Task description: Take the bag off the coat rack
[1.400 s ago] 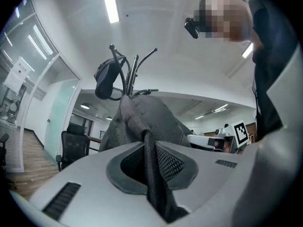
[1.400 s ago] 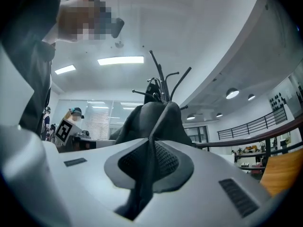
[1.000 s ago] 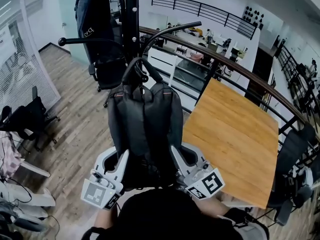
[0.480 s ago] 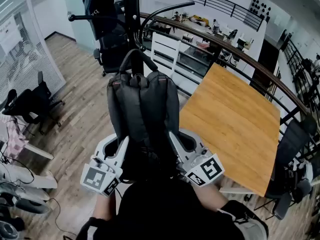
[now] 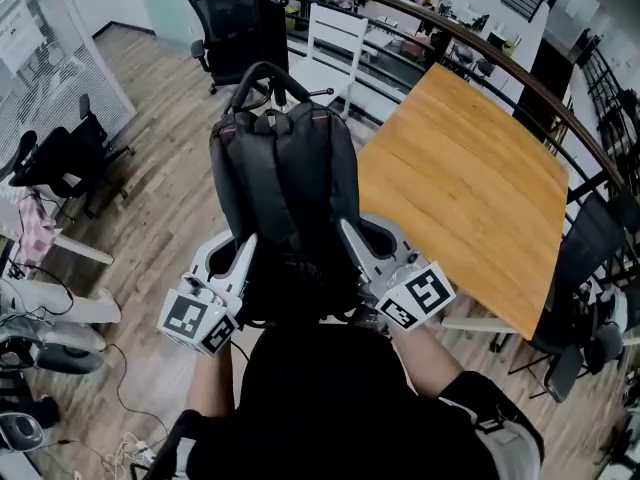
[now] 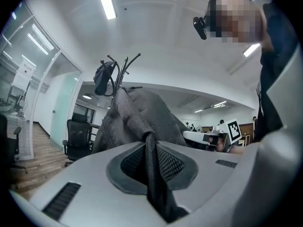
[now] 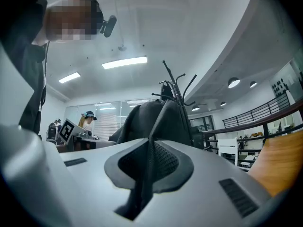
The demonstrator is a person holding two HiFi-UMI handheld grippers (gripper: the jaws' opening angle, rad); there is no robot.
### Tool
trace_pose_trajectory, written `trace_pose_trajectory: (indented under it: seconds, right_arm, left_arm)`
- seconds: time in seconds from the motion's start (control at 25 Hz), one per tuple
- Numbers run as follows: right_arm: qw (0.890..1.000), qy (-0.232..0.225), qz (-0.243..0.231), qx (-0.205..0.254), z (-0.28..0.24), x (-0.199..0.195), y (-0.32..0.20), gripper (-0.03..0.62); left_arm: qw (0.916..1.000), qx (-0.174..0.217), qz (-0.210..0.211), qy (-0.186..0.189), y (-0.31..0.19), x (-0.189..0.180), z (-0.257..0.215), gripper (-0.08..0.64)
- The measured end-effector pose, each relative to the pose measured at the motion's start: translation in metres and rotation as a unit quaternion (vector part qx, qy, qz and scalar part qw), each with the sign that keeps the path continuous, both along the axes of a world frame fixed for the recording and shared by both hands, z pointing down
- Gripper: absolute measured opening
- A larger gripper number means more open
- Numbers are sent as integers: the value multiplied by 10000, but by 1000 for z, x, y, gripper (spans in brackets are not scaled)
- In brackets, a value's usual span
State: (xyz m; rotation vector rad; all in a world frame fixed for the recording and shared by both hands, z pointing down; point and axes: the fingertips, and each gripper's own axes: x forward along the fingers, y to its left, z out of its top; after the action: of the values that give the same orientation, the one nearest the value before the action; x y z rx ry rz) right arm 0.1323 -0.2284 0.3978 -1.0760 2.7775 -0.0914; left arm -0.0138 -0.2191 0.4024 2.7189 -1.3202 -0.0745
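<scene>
A black backpack (image 5: 285,183) hangs upright between my two grippers in the head view, its top handle (image 5: 262,76) looping free below the coat rack pole (image 5: 270,8). My left gripper (image 5: 246,248) is shut on the backpack's left side. My right gripper (image 5: 346,230) is shut on its right side. In the left gripper view my left gripper (image 6: 147,143) pinches a black strap of the backpack (image 6: 137,119), and the coat rack (image 6: 124,70) stands behind with another dark bag (image 6: 104,77) on it. In the right gripper view my right gripper (image 7: 150,148) clamps a fold of the backpack (image 7: 158,119).
A wooden table (image 5: 470,188) stands to the right, bounded by a curved railing (image 5: 500,63). A white chair (image 5: 330,48) and a black office chair (image 5: 225,13) sit near the rack. More chairs (image 5: 60,163) and cables lie at the left on the wood floor.
The backpack has come away from the rack's hook along with both grippers. The rack has slid toward the top edge of the head view. Both grips are unchanged.
</scene>
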Motion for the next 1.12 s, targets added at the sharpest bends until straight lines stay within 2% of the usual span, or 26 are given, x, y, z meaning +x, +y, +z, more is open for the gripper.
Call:
trace_pose_trajectory:
  seconds: [0.24,0.36,0.6,0.8,1.0,1.12]
  right_arm:
    - [9993,120,-316,135,12,-8,65,44]
    - [9989,145,-439,45,20,-8,73,44]
    - [9989,-3,-408,-234,21,-8,76,43]
    - [9989,-74,-282,-370,42,-25,111,43]
    - [9968,-382,-24,-697,46,-23,119,43]
    - [9964,-391,48,-748,43,-26,125,43]
  left_arm:
    - [9998,-109,100,110,64,-4,15,51]
    - [9995,-241,129,126,75,-2,21,49]
    - [9990,-416,95,158,77,-3,21,49]
    - [9985,-496,150,191,110,-21,44,49]
    - [9972,-633,341,219,121,-22,48,49]
    - [9966,-668,422,228,128,-27,44,49]
